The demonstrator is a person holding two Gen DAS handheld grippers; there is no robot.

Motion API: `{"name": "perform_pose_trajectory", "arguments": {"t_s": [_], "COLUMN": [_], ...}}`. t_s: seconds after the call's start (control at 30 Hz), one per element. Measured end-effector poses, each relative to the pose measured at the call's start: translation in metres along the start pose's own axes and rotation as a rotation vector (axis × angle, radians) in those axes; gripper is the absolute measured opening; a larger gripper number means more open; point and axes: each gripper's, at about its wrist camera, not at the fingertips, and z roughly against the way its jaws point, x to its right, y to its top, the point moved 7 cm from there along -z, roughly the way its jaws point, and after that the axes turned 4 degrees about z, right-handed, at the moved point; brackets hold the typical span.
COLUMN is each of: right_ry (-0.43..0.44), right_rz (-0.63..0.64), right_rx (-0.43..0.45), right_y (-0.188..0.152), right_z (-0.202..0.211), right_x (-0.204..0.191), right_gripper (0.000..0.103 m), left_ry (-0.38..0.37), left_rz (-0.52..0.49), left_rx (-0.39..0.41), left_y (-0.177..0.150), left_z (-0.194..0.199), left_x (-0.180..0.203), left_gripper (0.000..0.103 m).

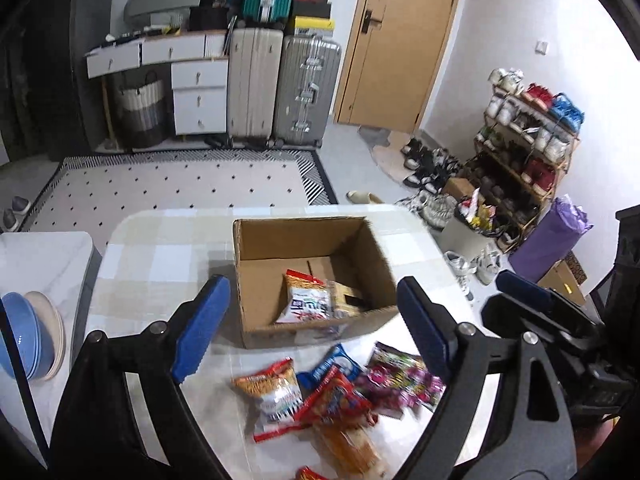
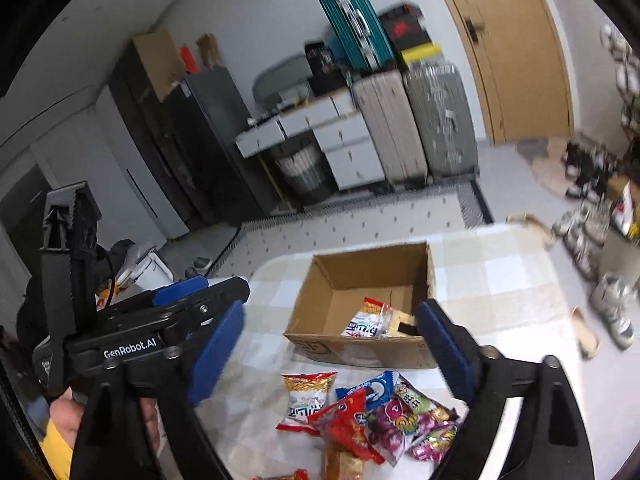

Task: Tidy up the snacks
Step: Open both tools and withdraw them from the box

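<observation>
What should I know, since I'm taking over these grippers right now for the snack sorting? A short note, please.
Left gripper: open, empty.
Right gripper: open, empty.
Cardboard box stands open on the checked table; one white and red snack packet is inside.
Left to pack: the pile in front of the box, including a noodle snack bag, a blue packet, a red packet and a purple candy bag.

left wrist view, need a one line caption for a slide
Open left tongs above a cardboard box holding one snack packet, more snack packets piled on the checked table.
</observation>
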Motion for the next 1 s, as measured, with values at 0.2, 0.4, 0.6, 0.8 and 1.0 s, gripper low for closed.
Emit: {"name": "perform_pose_trajectory", "arguments": {"t_s": [0.2,0.4,0.6,0.8,1.0], "right_ry": [-0.037,-0.076,-0.14,-0.172,-0.15], "right_rz": [0.106,0.235,0.353,0.321,0.249], "right_rx": [0.161,0.256,0.354,0.362,0.366], "right_y": [-0.017,-0.038,-0.087,-0.134,-0.181], "right_z": [0.081,0.141,0.184,0.192,0.194], "right_x": [-0.04,-0.075,-0.099,-0.089,-0.073], "right_gripper": [0.102,0.102,0.102,0.102,0.102], "left_ry": [0.01,0.035,0.078,0.127,0.145], "left_rz": [-0.025,-0.023,-0.017,-0.064,-0.059], "left_rx": [0.132,0.261,0.341,0.326,0.309], "left_y": [-0.02,-0.053,-0.108,-0.17,-0.227], "left_z": [0.085,0.165,0.214,0.215,0.202], "left_x": [0.016,0.02,0.005,-0.004,-0.018], "left_gripper": [0.103,0.102,0.102,0.102,0.102]}}
